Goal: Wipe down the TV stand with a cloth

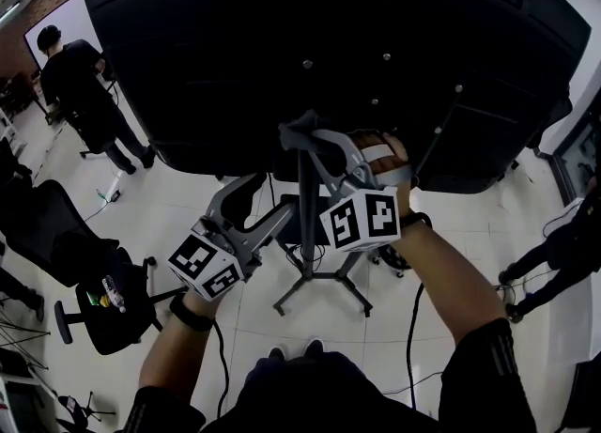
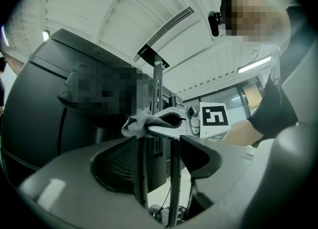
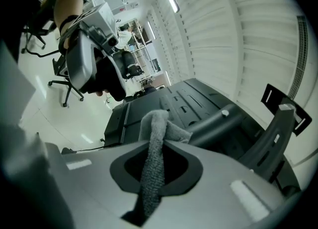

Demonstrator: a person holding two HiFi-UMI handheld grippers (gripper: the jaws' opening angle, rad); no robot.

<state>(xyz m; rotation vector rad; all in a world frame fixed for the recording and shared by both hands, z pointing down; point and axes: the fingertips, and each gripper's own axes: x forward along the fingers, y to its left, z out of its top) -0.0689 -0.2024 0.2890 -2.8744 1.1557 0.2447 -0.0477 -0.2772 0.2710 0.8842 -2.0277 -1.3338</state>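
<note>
Pale tiled floor [image 1: 188,198]: TV stand base [image 1: 319,278], office chair [image 1: 103,301], cable [image 1: 409,337] on it.

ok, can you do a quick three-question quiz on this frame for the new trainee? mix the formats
1. True or false: the left gripper holds the cloth.
2. What stands between the left gripper's parted jaws? A) a bottle B) the TV stand's pole C) a mug
3. Which side of the TV faces the person?
Key: 1 false, the right gripper is shut on the cloth. 2 B. 3 the back.
</note>
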